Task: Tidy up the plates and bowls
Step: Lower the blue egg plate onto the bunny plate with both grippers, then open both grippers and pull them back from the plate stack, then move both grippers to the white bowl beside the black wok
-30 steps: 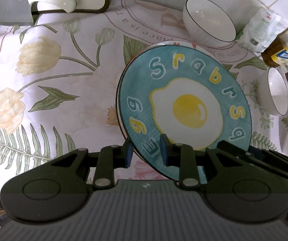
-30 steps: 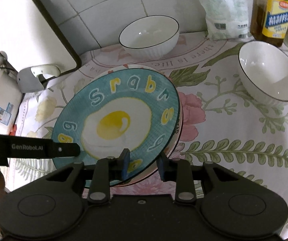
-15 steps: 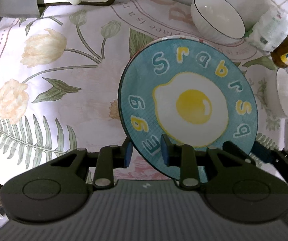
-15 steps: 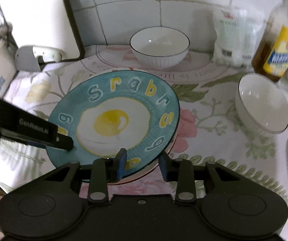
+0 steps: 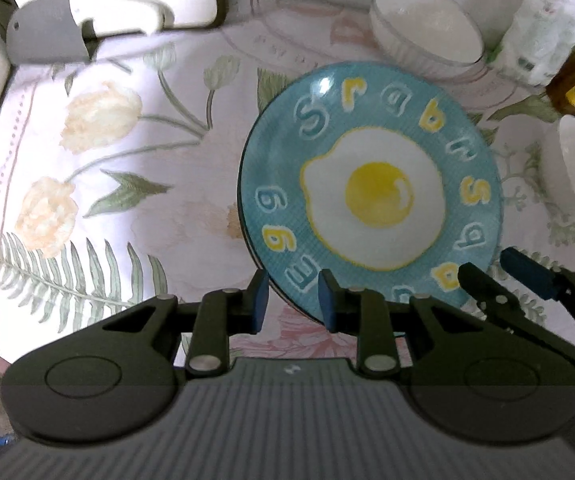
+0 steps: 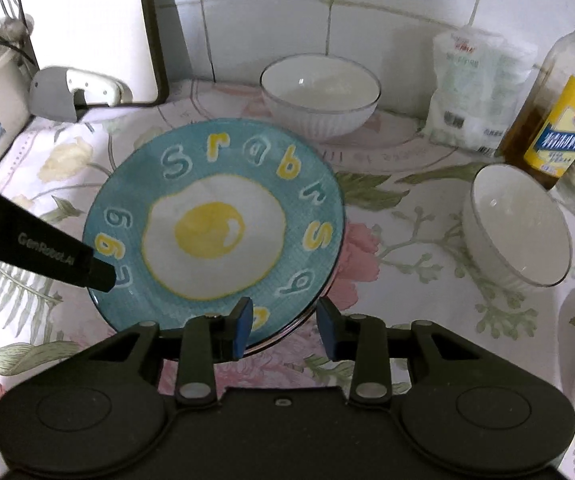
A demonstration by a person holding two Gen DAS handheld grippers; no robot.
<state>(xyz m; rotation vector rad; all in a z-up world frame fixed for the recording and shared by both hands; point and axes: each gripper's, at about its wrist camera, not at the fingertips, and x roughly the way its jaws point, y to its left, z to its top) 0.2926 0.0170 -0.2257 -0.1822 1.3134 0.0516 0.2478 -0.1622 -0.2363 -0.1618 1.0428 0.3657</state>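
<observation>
A: Item one, the blue egg plate (image 6: 215, 224). Location?

B: On the floral cloth of the counter (image 5: 119, 184), mid-surface, apparently seated on a second plate whose rim just shows beneath it. Glazed ceramic, round, shallow, a fried egg painted at centre, raised-looking letters round the border.

A: Grippers?

B: Left gripper (image 5: 290, 300): jaws part-open, straddling the near rim without pinching it. Right gripper (image 6: 283, 326): jaws likewise apart, at the rim's near-right edge, holding nothing.

A: Handling note?

B: My judgement: the glaze is slick and the rim thin, so any regrasp should bite well over the lip, both sides level. Back off straight to avoid nudging the stack.

A: Surroundings?

B: Three white bowls, ribbed outside, dark-lined rims: back bowl (image 6: 320, 98), right bowl (image 6: 519, 224), a third barely visible. Oil bottle (image 6: 559, 120), white packet (image 6: 475, 96), cleaver (image 6: 73, 94) by the cutting board (image 6: 87, 28).
</observation>
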